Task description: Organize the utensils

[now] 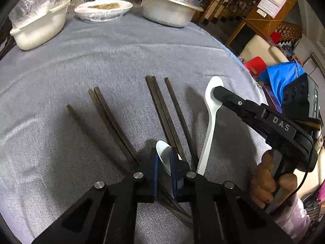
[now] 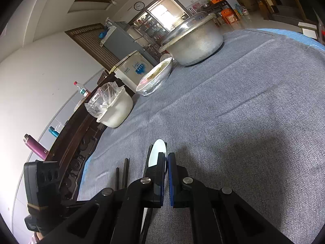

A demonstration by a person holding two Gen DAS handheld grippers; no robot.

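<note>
**Two spoons, both being pinched at the bowl**

Both white spoons are looking light, stiff and slick. Left gripper (image 1: 164,163) is clamping the near spoon (image 1: 165,154); right gripper (image 2: 166,169) is nipping the long spoon (image 1: 211,111) beside the chopsticks (image 1: 162,111), low over the cloth (image 1: 101,61). Necks are offering surer grips.

White spoons (image 1: 211,109) and dark brown chopsticks (image 1: 162,111) lie on a grey woven tablecloth (image 1: 121,50), beside black tools (image 1: 165,162) with blue pads (image 1: 155,162).
</note>
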